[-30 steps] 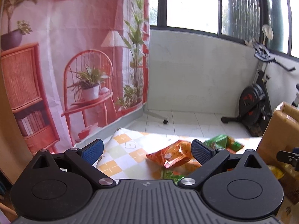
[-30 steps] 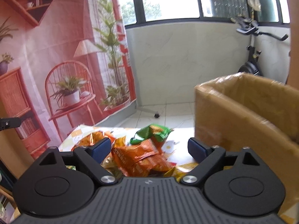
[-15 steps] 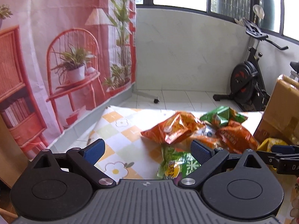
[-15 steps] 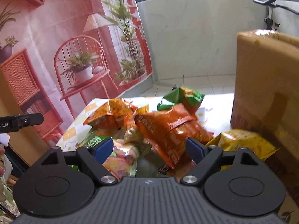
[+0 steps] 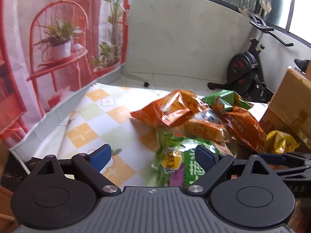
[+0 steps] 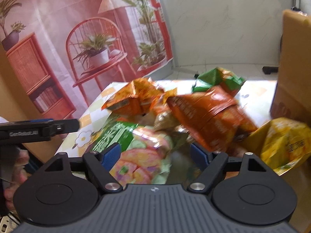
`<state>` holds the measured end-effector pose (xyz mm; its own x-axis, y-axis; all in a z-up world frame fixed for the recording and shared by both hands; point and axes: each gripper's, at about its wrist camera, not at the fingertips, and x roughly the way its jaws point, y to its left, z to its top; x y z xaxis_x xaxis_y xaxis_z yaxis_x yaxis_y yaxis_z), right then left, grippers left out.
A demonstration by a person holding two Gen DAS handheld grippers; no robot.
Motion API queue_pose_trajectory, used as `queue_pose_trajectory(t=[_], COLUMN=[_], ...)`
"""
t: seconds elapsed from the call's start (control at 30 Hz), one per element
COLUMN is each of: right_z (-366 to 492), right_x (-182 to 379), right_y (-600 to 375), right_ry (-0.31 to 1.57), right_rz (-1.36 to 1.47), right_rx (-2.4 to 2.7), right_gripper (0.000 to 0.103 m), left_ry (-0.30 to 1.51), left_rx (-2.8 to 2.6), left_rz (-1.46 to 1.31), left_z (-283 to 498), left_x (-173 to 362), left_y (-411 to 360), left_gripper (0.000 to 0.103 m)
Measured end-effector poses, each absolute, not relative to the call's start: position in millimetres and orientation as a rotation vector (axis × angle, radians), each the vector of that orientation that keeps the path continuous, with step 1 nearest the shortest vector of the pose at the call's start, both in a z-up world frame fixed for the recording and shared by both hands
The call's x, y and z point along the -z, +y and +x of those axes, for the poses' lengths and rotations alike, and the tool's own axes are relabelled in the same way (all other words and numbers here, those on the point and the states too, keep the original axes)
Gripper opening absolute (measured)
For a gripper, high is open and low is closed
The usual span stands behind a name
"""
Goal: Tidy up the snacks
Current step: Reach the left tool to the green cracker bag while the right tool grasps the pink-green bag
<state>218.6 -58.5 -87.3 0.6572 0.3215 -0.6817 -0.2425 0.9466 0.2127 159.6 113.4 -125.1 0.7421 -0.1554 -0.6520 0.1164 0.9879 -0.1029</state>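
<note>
1. Left tongs are closing, pads apart, over a green snack bag on the bench.
2. Right tongs are closing, unclamped, above a pink-and-green bag in the snack pile beside the cardboard box.

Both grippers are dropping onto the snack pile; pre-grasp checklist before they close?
1. Left gripper jaws wide enough, closing, green bag partly between them: ok.
2. Right gripper over pink bag, closing, pads not pressing: ok.
3. Each gripper lined up on one bag only: cannot tell, bags overlap.
4. Cardboard box open on top: cannot tell.
5. Grippers apart from each other: ok.
</note>
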Motion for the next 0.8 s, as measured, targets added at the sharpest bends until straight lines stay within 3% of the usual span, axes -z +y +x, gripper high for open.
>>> queue_pose_trajectory(t=[0.37, 0.8], right_z=[225, 232], right_x=[117, 126], right_y=[-51, -52], right_ry=[0.875, 0.888], right_rz=[0.167, 0.195], right_rx=[-0.370, -0.372], right_gripper=[0.078, 0.083], left_ry=[0.780, 0.816], left_rx=[0.215, 0.249], left_rz=[-0.093, -0.201], left_z=[169, 172], left_x=[155, 174], left_y=[110, 117], left_gripper=[0.093, 0.094])
